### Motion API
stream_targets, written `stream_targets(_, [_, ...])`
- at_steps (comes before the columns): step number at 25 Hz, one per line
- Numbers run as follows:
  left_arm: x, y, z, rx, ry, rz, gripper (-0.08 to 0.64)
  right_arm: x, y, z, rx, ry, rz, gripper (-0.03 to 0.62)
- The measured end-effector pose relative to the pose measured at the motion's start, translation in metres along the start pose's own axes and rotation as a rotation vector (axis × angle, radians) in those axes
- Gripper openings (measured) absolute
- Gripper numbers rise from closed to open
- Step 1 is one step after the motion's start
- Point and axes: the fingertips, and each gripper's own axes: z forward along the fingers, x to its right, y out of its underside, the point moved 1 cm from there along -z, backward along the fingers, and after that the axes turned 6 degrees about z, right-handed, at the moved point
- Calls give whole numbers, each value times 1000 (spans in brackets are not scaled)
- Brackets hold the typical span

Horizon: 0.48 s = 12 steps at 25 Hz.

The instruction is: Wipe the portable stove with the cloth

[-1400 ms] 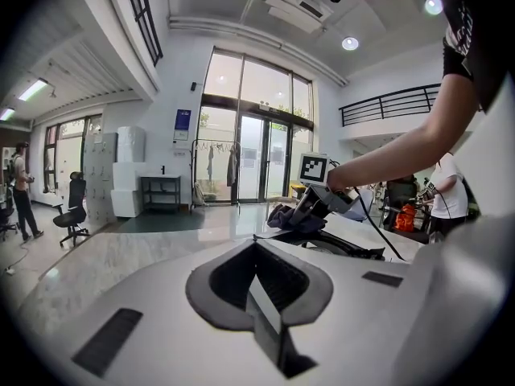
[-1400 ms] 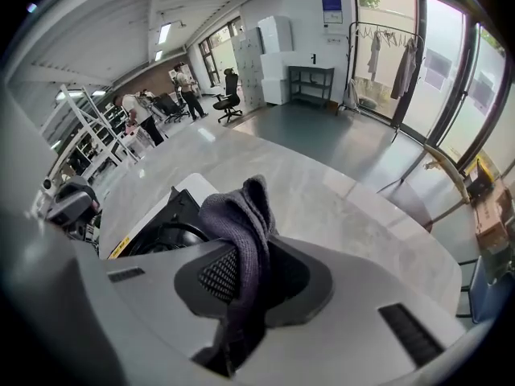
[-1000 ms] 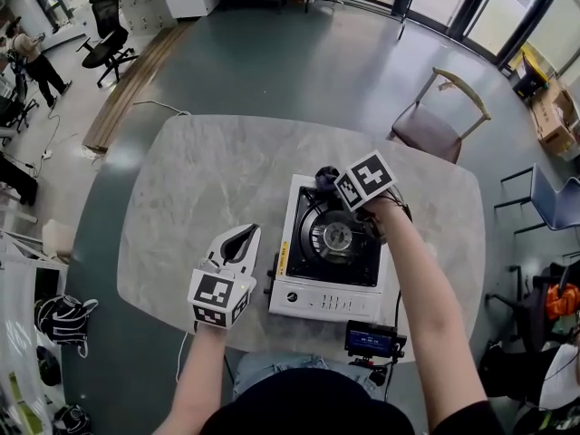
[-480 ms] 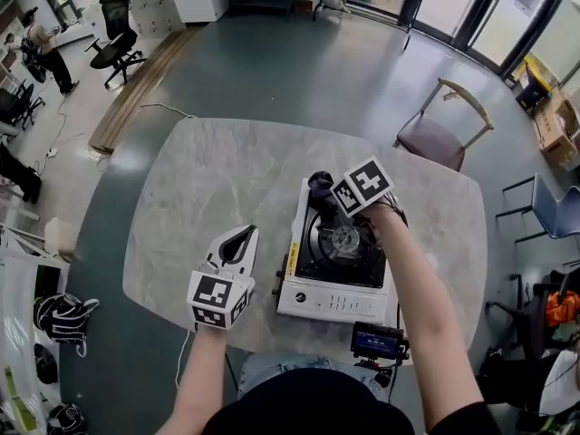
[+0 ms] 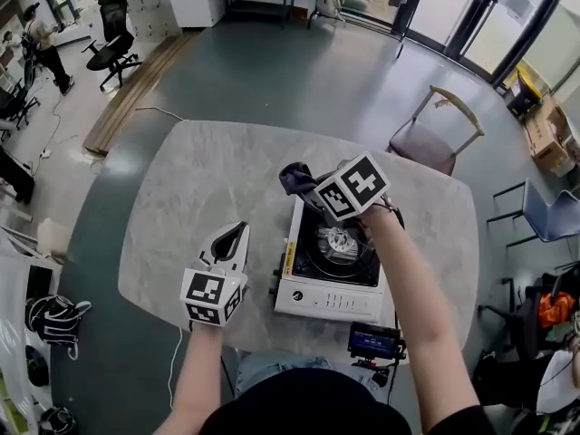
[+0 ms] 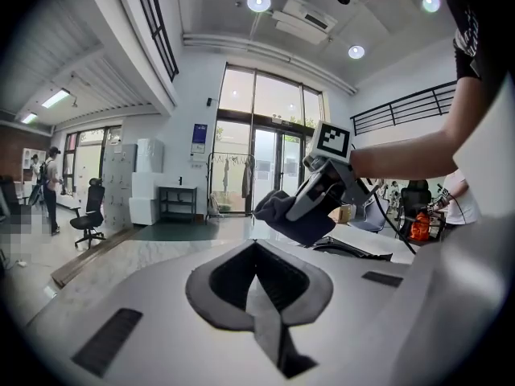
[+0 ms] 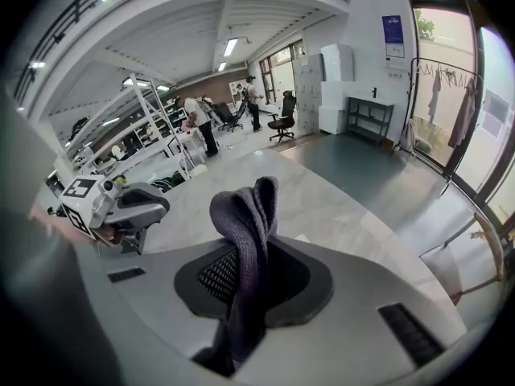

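Observation:
A white portable stove (image 5: 331, 270) with a black top and round burner (image 5: 336, 241) sits on the grey marble table (image 5: 199, 188). My right gripper (image 5: 308, 184) hangs over the stove's far left corner, shut on a dark grey cloth (image 5: 294, 178) that bunches out past its jaws (image 7: 245, 215). The cloth is lifted off the stove. In the left gripper view the cloth (image 6: 294, 215) and right gripper show ahead, above the stove edge. My left gripper (image 5: 234, 238) rests left of the stove, jaws shut with nothing between them (image 6: 265, 292).
A small black device with a blue screen (image 5: 373, 341) sits at the table's near edge by the stove. A chair (image 5: 435, 134) stands beyond the table's far right side. The table's left and far parts are bare marble.
My right gripper has moved with the cloth from over the burner toward the stove's far left corner and risen. The left gripper has stayed in place.

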Motion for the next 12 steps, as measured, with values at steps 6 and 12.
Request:
stream_targets(6, [-1,5,-9,-3,-15,-12,11,12,28,42,-113,50,57,67])
stream_targets(12, [-5,6,-14,-5,-27,-18,11,26,49,66,-187,186,-43,67])
